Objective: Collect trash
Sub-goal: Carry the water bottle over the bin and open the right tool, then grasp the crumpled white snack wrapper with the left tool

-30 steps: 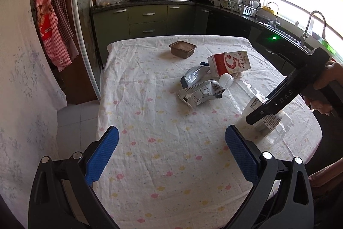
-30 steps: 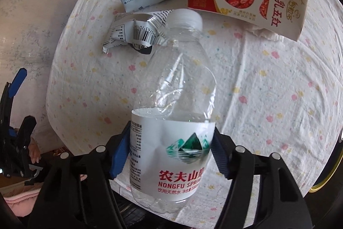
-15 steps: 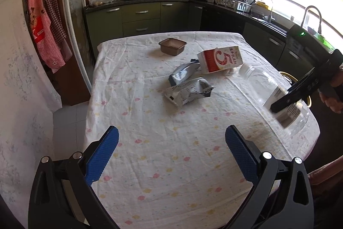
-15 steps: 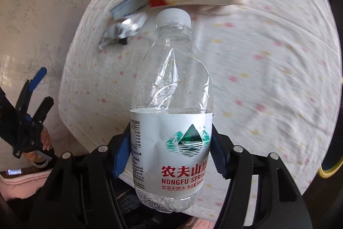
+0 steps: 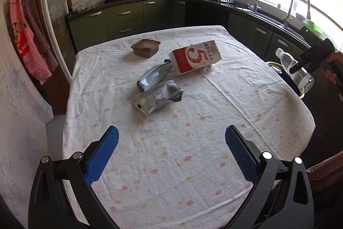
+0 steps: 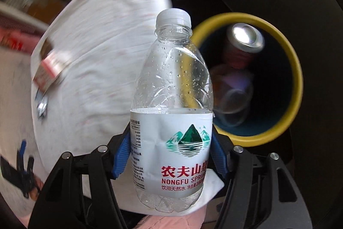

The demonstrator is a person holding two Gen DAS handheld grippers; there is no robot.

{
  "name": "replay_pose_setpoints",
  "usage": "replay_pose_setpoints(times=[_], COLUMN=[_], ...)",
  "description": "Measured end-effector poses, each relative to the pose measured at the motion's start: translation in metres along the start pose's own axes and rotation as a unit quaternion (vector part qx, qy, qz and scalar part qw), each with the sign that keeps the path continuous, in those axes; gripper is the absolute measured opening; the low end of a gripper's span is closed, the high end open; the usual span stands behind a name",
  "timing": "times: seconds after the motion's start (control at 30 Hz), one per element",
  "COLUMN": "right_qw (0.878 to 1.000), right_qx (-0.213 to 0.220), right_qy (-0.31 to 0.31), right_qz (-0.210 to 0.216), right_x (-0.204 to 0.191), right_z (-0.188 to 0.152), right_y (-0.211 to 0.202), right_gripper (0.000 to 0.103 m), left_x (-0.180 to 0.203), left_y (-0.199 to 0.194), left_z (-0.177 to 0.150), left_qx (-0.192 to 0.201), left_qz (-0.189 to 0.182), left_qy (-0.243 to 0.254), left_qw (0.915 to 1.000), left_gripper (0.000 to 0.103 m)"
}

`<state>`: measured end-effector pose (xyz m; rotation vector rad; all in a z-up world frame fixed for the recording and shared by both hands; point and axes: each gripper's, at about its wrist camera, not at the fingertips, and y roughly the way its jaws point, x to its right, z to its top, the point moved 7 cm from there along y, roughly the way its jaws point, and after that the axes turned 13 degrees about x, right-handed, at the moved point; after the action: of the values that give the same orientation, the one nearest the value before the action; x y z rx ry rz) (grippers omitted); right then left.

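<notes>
My right gripper (image 6: 171,150) is shut on a clear plastic water bottle (image 6: 172,121) with a white label; its blue pads press the label on both sides. The bottle (image 5: 297,71) hangs past the table's right edge, beside a yellow-rimmed bin (image 6: 297,70) that holds a can and a clear cup. My left gripper (image 5: 171,149) stands open over the near part of the table, nothing between its fingers. On the cloth lie a red-and-white milk carton (image 5: 195,59), a blue-silver pouch (image 5: 153,76), a crumpled silver wrapper (image 5: 158,97) and a brown tray (image 5: 145,48).
The table (image 5: 193,164) wears a white flowered cloth. Kitchen cabinets, a stove with pots and a sink with a tap run along the back and right. Aprons (image 5: 27,35) hang at the left by a door frame. A person's hand (image 5: 331,67) holds the right gripper.
The right gripper has swung the bottle off the table to the right, over to the yellow-rimmed bin. The left gripper drifted a little, still open.
</notes>
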<state>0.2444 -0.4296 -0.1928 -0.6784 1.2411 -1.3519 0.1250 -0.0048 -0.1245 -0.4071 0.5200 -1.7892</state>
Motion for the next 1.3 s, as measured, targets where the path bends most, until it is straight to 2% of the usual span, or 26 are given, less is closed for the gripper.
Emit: replay_pose_setpoints(times=[0.23,0.37,0.47,0.53,0.7,0.87,1.13,1.23,1.3], right_qw=[0.995,0.988,0.984,0.983,0.985,0.988,0.988,0.987,0.987], right_qx=[-0.010,-0.018,0.005,0.024,0.061,0.089,0.086,0.074,0.069], right_qy=[0.103,0.151,0.177,0.185,0.162,0.105,0.011,-0.008,-0.014], right_qz=[-0.002,0.008,0.000,0.002,0.016,0.068,0.130,0.143,0.147], right_x=[0.071,0.081,0.095,0.093,0.075,0.023,-0.055,-0.070,-0.075], right_z=[0.007,0.011,0.018,0.021,0.017,0.004,-0.023,-0.030,-0.034], right_y=[0.014,0.028,0.028,0.021,0.000,-0.023,-0.030,-0.028,-0.027], right_gripper=[0.062,0.064,0.075,0.075,0.075,0.077,0.077,0.077,0.077], left_x=[0.009,0.013,0.017,0.018,0.018,0.020,0.012,0.013,0.014], left_y=[0.006,0.011,0.011,0.010,0.012,0.020,0.047,0.061,0.071], left_z=[0.005,0.006,0.006,0.006,0.007,0.010,0.024,0.031,0.031], left_qx=[-0.005,-0.007,-0.007,-0.007,-0.007,-0.003,0.014,0.024,0.015], left_qz=[-0.005,-0.011,-0.015,-0.017,-0.018,-0.035,-0.055,-0.089,-0.122], left_qy=[0.007,0.006,0.009,0.013,0.012,0.019,0.070,0.117,0.141], left_qw=[1.0000,0.9999,0.9998,0.9998,0.9997,0.9992,0.9959,0.9888,0.9823], left_gripper=[0.098,0.098,0.098,0.098,0.098,0.098,0.098,0.098,0.097])
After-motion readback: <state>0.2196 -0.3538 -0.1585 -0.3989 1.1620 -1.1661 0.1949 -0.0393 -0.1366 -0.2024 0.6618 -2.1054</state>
